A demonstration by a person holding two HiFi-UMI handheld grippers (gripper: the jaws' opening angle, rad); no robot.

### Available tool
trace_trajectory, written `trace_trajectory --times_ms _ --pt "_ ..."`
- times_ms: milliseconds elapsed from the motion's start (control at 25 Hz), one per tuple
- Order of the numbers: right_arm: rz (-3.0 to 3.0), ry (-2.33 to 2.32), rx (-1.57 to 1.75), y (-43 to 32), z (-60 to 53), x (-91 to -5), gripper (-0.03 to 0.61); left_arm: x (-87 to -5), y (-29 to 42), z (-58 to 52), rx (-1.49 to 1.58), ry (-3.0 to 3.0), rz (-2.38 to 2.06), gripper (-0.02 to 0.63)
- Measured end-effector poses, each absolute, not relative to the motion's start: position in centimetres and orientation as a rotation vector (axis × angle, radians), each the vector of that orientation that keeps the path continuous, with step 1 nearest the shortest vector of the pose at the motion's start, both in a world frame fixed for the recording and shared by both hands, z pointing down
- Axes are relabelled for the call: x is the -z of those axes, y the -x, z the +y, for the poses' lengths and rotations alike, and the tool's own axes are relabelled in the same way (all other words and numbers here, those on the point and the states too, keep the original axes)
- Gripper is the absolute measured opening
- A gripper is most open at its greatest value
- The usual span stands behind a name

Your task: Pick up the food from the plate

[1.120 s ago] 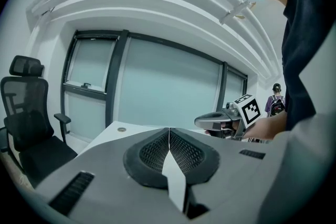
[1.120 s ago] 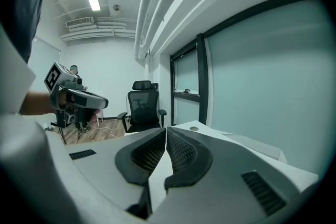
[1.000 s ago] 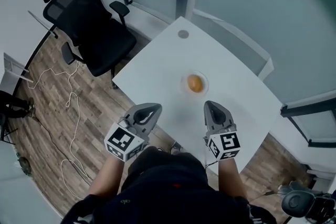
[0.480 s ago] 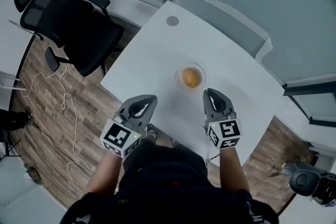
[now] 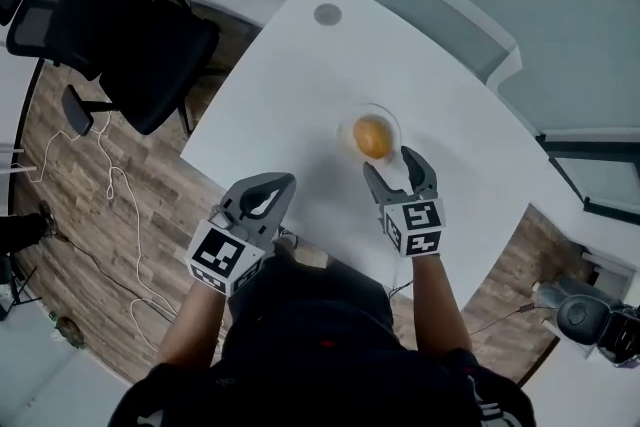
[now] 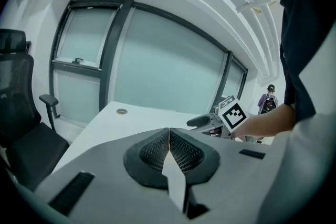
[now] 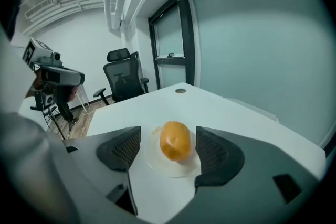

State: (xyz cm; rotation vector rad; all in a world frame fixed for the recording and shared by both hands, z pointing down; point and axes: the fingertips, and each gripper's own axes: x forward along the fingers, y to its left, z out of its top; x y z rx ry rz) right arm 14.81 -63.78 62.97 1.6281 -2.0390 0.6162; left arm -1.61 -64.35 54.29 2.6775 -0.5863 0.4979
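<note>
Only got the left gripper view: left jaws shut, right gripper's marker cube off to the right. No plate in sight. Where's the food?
Observer: An orange, rounded food item sits on a small plate in the middle of the white table, just ahead of the right gripper.
Operator: Right jaws on it yet?
Observer: No. In the right gripper view they have just been opening and stand wide. The food shows in the gap ahead of them, untouched.
Operator: Where's my left gripper relative to the plate?
Observer: The head view puts the left gripper at the table's near edge, well to the left of the plate.
</note>
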Motion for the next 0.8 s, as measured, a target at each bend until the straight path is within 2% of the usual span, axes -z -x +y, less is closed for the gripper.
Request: trace_trajectory --times_ms 200,520,800 --pt "-1.982 -1.537 -0.629 -15.5 -65.3 -67.2 0.345 -55.7 1.1 -64.8 -0.504 -2.675 -0.563 0.023" --pt "-1.986 -1.441 -0.674 -15.4 -67.7 -71.6 0.345 -57.9 3.2 -64.2 -0.599 -2.623 -0.587 0.023" --pt "-2.041 -1.548 -0.586 -15.9 -67.7 -68.0 0.342 -56.7 2.6 -63.1 -0.600 -2.639 -0.581 0.023"
